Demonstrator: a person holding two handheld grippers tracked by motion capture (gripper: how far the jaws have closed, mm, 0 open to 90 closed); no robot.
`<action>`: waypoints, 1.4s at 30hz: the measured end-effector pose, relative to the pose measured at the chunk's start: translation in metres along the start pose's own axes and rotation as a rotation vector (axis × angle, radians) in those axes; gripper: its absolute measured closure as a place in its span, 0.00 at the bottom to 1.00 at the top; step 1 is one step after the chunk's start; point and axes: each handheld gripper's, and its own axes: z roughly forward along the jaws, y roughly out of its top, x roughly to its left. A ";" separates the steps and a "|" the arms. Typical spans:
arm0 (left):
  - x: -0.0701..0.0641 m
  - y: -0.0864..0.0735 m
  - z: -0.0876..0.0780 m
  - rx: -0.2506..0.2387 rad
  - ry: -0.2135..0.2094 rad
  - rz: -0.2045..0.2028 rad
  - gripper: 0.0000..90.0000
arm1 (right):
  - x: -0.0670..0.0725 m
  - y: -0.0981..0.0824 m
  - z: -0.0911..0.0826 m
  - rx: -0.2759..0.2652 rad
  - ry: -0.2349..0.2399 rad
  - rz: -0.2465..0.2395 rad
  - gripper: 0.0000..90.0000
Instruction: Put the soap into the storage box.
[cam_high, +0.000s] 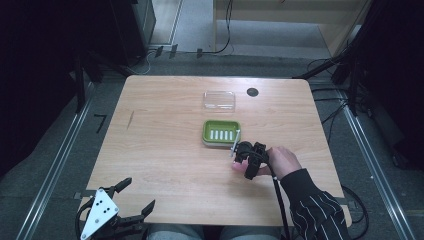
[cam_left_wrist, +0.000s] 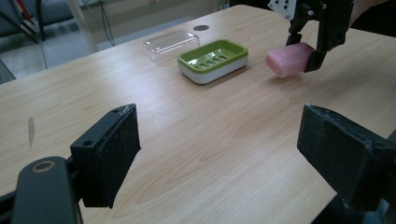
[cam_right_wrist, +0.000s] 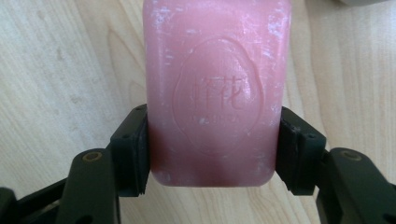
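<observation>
A pink soap bar (cam_right_wrist: 217, 88) with an embossed stamp is clamped by its long sides in my right gripper (cam_right_wrist: 212, 149), which is shut on it. In the left gripper view the soap bar (cam_left_wrist: 289, 59) sits low over the table, right of the green soap dish (cam_left_wrist: 205, 74); whether it touches the wood I cannot tell. From above, the right gripper (cam_high: 245, 159) is just in front and to the right of the dish (cam_high: 206, 132), which has a slotted insert. My left gripper (cam_high: 137, 196) stands open with nothing in it at the table's front left corner; its jaws (cam_left_wrist: 219, 140) are wide apart.
A clear plastic lid (cam_high: 219, 100) lies behind the dish, also seen in the left gripper view (cam_left_wrist: 170, 43). A dark round spot (cam_high: 252, 92) marks the table's far side. Cables and rails run along the floor around the table.
</observation>
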 end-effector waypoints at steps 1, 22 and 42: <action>0.000 0.000 0.000 0.000 0.000 0.000 0.16 | 0.000 0.000 0.000 0.000 0.000 0.000 0.43; 0.000 0.000 0.000 0.003 -0.001 0.001 0.16 | -0.025 0.004 -0.008 -0.064 -0.029 0.055 0.43; 0.000 0.000 0.000 0.003 -0.001 0.001 0.16 | -0.036 0.013 -0.017 -0.114 -0.054 0.084 0.43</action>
